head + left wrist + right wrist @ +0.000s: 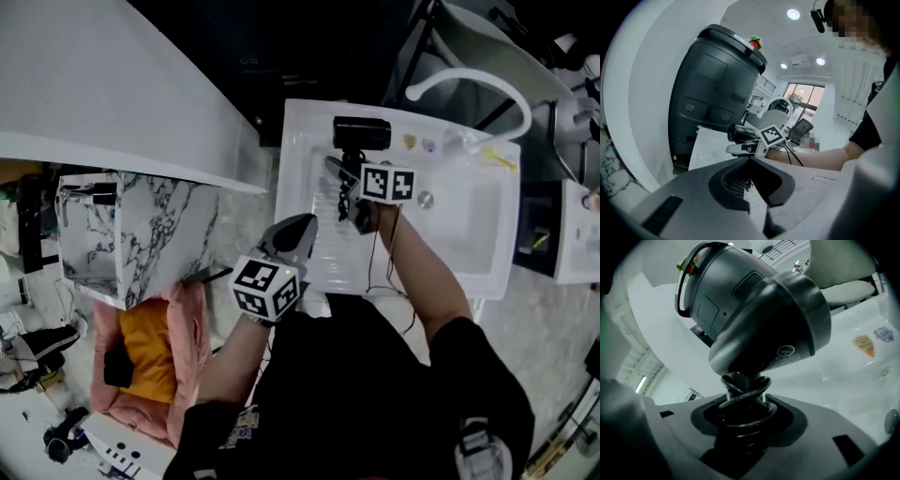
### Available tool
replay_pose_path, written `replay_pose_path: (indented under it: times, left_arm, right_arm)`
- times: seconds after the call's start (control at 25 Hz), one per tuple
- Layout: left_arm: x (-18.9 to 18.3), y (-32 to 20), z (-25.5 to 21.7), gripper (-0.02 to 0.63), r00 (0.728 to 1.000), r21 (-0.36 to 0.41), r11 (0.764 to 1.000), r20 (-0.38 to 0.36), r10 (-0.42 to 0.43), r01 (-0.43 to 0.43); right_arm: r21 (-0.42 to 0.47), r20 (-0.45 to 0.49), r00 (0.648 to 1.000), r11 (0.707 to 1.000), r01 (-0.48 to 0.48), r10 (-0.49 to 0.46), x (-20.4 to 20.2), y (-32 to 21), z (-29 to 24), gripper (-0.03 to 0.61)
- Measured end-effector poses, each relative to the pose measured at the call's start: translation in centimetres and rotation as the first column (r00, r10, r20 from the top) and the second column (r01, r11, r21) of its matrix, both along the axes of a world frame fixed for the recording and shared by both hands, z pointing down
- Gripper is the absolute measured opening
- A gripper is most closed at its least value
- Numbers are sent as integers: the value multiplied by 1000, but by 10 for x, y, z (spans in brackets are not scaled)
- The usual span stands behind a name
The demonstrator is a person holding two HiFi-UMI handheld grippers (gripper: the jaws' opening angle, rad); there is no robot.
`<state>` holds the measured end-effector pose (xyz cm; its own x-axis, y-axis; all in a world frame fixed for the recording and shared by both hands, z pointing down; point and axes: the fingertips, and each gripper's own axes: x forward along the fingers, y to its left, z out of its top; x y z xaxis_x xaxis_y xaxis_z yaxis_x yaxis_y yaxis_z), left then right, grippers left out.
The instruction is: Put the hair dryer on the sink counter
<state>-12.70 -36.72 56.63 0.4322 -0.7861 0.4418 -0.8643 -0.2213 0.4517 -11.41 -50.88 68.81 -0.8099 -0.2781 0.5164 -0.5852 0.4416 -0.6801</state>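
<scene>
The hair dryer (361, 133), a matte black barrel with a round, flared rear end, sits over the glossy white sink desk (298, 159), toward its 12 o'clock edge; whether it touches cannot be told. Its slim handle, wound with a twisted black cord (740, 397), is grasped in the jaws of the right gripper (352, 192), whose arm stretches forward, tilted downward. A curved white faucet (469, 82) arcs at 2 o'clock. The left gripper (295, 230), at the desk's 7 o'clock corner, points toward 1 o'clock, its grey jaws clenched on nothing.
</scene>
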Motion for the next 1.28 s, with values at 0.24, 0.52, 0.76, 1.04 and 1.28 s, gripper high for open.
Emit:
replay_pose_path:
  times: [0.24,0.52,0.76,1.04,1.28]
  left_arm:
    - [-4,-5,10,3,1000,-21,999,-4,-26,26]
    - [-7,-8,16,3,999,-38,998,-7,-45,45]
    - [-6,-5,20,3,999,-50,997,-10,-53,52]
    - [-6,-1,20,3,998,-56,997,-12,-53,53]
    - [-11,6,15,3,999,-48,998,-10,-51,50]
  right_arm:
    - [-81,3,1000,997,-2,2,-7,-8,27,224]
    - [-132,16,1000,991,1,1,-18,-17,43,224]
    - [-168,18,1000,986,-11,15,-21,-19,53,224]
    - [-136,-22,1000,991,-3,0,-21,-18,59,227]
    - [-107,-75,997,994,5,-13,-24,-15,63,238]
